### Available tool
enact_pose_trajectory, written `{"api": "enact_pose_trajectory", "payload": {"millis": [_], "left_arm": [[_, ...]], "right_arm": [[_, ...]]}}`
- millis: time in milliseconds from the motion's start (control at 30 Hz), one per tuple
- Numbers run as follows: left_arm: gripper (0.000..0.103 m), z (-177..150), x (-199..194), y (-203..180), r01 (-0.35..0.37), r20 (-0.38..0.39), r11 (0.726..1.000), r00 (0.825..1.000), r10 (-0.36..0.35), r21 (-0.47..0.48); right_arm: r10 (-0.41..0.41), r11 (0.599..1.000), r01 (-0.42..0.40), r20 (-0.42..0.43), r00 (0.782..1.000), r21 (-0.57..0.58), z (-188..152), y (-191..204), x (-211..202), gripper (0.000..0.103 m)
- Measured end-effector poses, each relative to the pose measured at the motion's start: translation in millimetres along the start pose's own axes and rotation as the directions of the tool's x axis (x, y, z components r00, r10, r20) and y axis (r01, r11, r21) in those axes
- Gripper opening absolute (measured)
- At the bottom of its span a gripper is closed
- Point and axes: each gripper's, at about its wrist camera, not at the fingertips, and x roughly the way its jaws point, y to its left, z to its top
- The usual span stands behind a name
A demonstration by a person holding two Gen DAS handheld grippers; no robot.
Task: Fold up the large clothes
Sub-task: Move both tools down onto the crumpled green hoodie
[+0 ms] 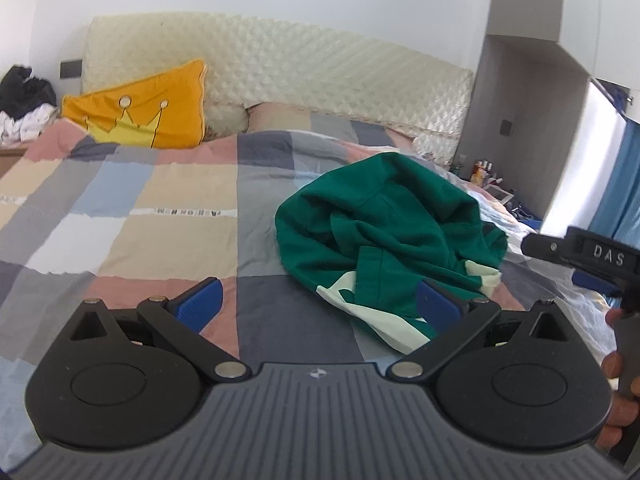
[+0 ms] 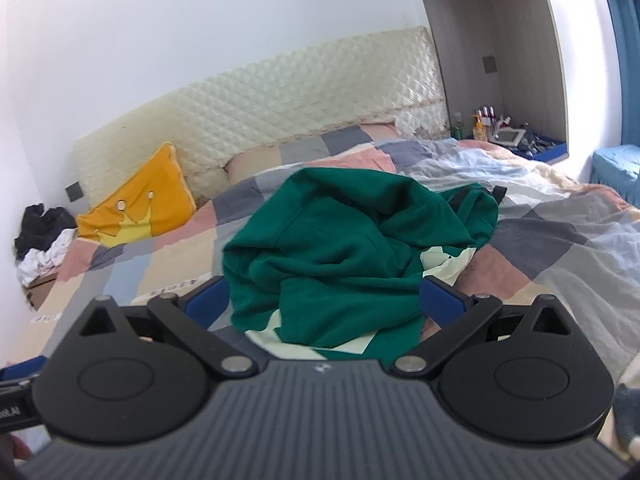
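Both claws are hovering wide open and gripping nothing: the left gripper (image 1: pixel 318 304) and right gripper (image 2: pixel 324 300). Just beyond them a crumpled green garment (image 2: pixel 340 248) is lying on the patchwork bedspread (image 1: pixel 168 216), an orange pillow (image 1: pixel 148 108) leaning against the headboard

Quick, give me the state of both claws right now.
Left claw: open, holding nothing, the green garment ahead on the bed.
Right claw: open, nothing clamped; the green garment lies between its spread fingers.

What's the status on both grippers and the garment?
Left gripper open, right gripper open. Green hoodie bunched on patchwork duvet, ungrasped. Nothing obstructing.
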Motion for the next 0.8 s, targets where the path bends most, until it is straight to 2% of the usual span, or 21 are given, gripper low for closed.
{"api": "enact_pose_trajectory", "payload": {"millis": [233,367,533,633,800], "left_arm": [[0.103,8.6,64.1,-0.9,-0.016,0.004,1.000,1.000,0.016,-0.016],[0.103,15.3,107.7,-6.5,0.033,-0.020,0.999,0.999,-0.034,-0.025],[0.103,26.3,173.5,-15.0,0.081,-0.050,0.994,0.995,-0.084,-0.071],[0.102,30.7,216.4,-19.0,0.096,-0.068,0.990,0.992,-0.103,-0.102],[0.102,43.7,284.0,-23.8,0.156,-0.083,0.972,0.982,-0.172,-0.174]], "right_arm": [[-0.052,0.997,0.055,-0.056,0.997,0.059,-12.7,-35.1,49.2,0.103],[-0.025,0.988,0.041,-0.109,0.994,0.147,-16.8,-56.5,71.2,0.103],[0.000,0.980,0.032,-0.162,0.987,0.197,-26.2,-66.4,91.3,0.103],[0.013,0.977,0.026,-0.179,0.984,0.211,-30.3,-69.4,101.9,0.103],[-0.004,0.975,0.046,-0.188,0.982,0.218,-36.7,-72.0,119.6,0.103]]}}
